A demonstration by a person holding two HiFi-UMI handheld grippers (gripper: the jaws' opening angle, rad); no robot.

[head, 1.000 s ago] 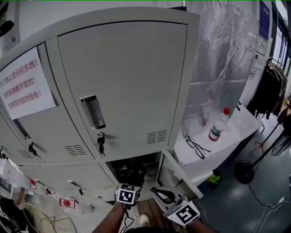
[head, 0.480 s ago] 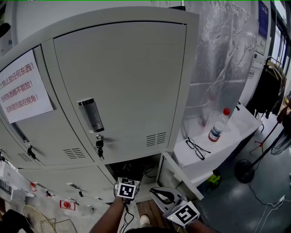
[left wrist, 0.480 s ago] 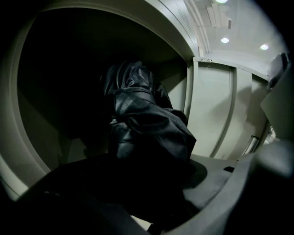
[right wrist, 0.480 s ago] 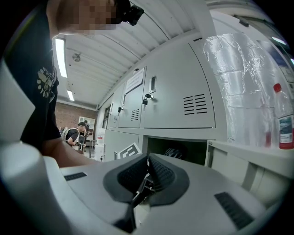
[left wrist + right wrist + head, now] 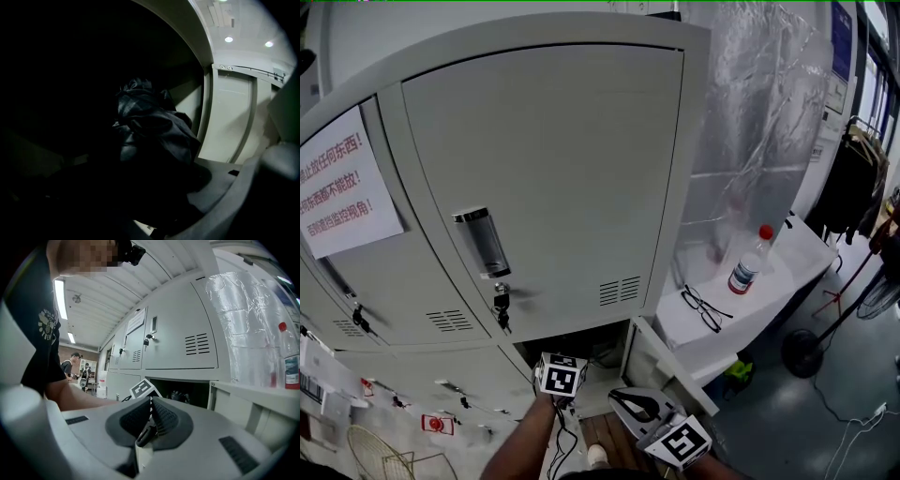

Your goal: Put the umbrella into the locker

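Note:
The black folded umbrella [image 5: 151, 127] lies in a heap inside the dark lower locker [image 5: 581, 345], near its right inner wall. My left gripper [image 5: 562, 367] is at the locker's mouth, pointing in and down at the umbrella. Its jaws stand wide apart; only the pale right jaw shows, the left one is lost in the dark, and the umbrella lies beyond them. My right gripper [image 5: 151, 416] hangs lower, in front of the open locker door [image 5: 661, 361], its ribbed pads pressed together with nothing between them. The umbrella [image 5: 180, 396] shows faintly in the opening in the right gripper view.
Above the opening is a shut grey locker door with a handle [image 5: 483, 242] and hanging keys [image 5: 501, 305]. A white table [image 5: 806, 253] on the right bears a water bottle [image 5: 749, 258] and glasses [image 5: 705, 307]. A fan base [image 5: 804, 352] stands on the floor. People [image 5: 70, 364] stand far back.
My left gripper's marker cube has risen a little in the head view, in front of the locker opening. The right gripper has kept still.

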